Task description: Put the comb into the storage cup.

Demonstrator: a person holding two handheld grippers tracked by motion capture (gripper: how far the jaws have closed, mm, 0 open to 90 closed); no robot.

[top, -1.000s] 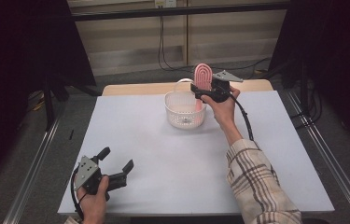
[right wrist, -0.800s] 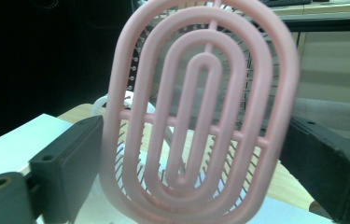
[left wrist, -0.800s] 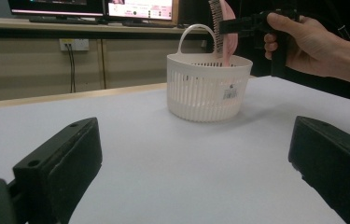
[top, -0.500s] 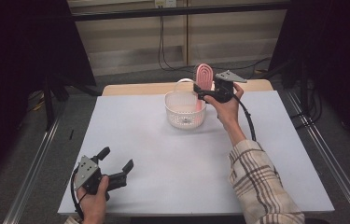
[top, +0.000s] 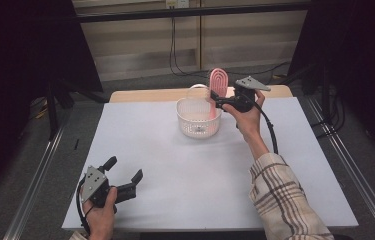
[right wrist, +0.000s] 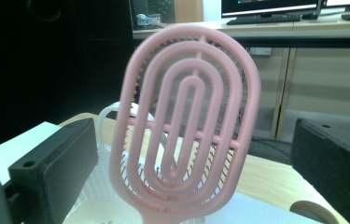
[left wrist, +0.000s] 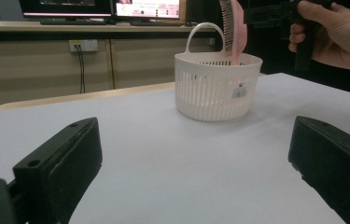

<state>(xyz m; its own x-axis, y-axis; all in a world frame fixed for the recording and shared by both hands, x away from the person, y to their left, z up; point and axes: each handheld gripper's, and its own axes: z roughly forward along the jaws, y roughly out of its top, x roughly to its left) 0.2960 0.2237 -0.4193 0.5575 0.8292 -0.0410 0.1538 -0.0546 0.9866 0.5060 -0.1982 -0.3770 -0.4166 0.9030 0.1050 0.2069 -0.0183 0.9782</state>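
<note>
High view has your right gripper (top: 220,102) raised beside the white basket (top: 198,120), just past its far right rim. Its jaws stand wide apart in the right gripper view, and the pink hairbrush (right wrist: 185,126) stands upright between them, head up, handle down in the basket; whether either jaw touches it, you cannot tell. Your left gripper (top: 123,175) rests low on the white table (top: 175,170), jaws spread on nothing, the basket well ahead of it.
</note>
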